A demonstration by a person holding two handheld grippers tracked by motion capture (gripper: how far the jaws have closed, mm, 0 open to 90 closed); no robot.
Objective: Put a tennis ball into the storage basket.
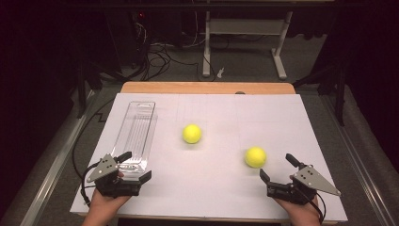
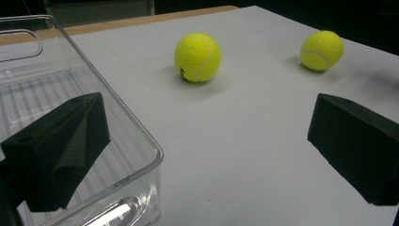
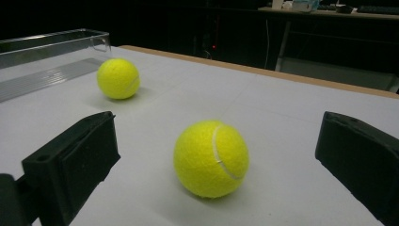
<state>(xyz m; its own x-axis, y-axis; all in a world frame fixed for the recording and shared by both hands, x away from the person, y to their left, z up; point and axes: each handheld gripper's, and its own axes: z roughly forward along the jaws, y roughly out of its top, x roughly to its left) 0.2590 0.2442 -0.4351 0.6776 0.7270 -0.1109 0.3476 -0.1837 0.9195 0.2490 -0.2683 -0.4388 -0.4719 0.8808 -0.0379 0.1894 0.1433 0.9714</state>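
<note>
The worktop (image 1: 226, 188) is a wooden board covered by a white sheet. Three items lie directly on it. A clear plastic tray (image 1: 136, 134) lies lengthwise; its near end sits between the left gripper's jaws, with one jaw over the tray floor. The near tennis ball (image 3: 211, 158) rests just ahead of the right gripper's jaws, centred on the gap between them. The far tennis ball (image 1: 192, 133) lies well ahead of both jaw pairs, beside the tray.

Bench (image 1: 207, 87): wooden top, far edge bare at 12 o'clock. White sheet (image 1: 273, 113) covers the rest. Floor beyond: tangled black cables (image 1: 157, 59) at 11 o'clock, white desk frame (image 1: 281, 47) at 1 o'clock.
</note>
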